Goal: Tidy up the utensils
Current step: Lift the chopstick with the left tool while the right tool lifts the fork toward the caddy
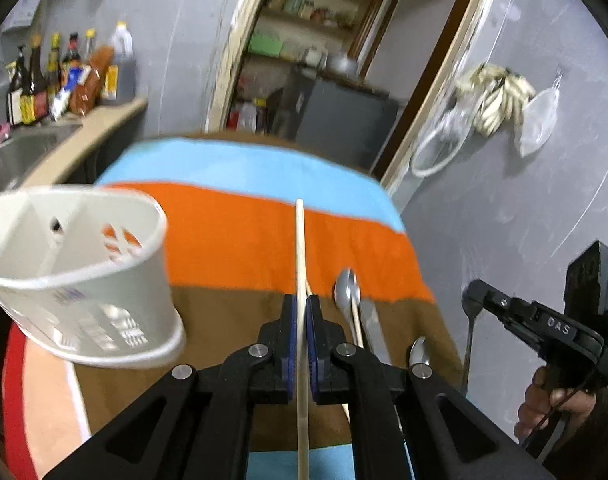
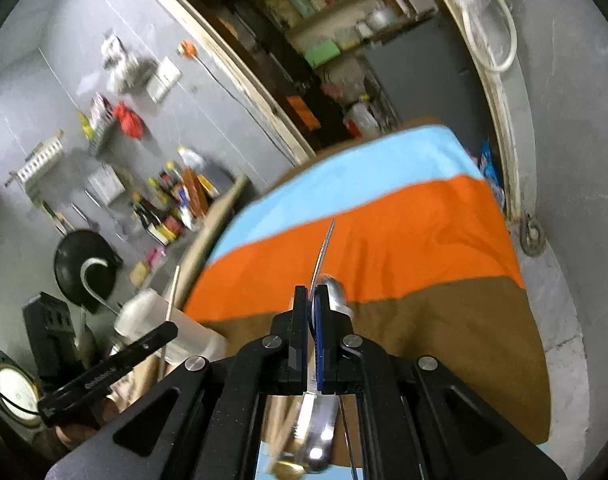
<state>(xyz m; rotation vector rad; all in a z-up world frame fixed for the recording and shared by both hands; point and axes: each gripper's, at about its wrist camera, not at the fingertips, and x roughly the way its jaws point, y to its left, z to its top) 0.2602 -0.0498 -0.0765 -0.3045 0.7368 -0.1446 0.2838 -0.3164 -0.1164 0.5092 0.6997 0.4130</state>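
Note:
My left gripper [image 1: 300, 304] is shut on a pale wooden chopstick [image 1: 300, 248] and holds it above the striped cloth. A white divided utensil holder [image 1: 76, 276] stands to its left. Two metal spoons [image 1: 346, 292], another chopstick [image 1: 356, 320] and a flat metal handle [image 1: 374, 332] lie on the cloth to the right. My right gripper [image 2: 312, 292] is shut on a thin metal utensil [image 2: 324, 248], seen edge-on, lifted above the cloth. It also shows in the left wrist view [image 1: 476, 292], with the utensil hanging down. The left gripper [image 2: 160, 332] and its chopstick [image 2: 172, 296] show in the right wrist view.
The table carries a blue, orange and brown striped cloth [image 1: 232, 232]. A counter with a sink [image 1: 20, 152] and sauce bottles [image 1: 56, 76] is at the back left. A grey wall [image 1: 524, 208] stands close on the right. A black wok [image 2: 84, 264] hangs at the left.

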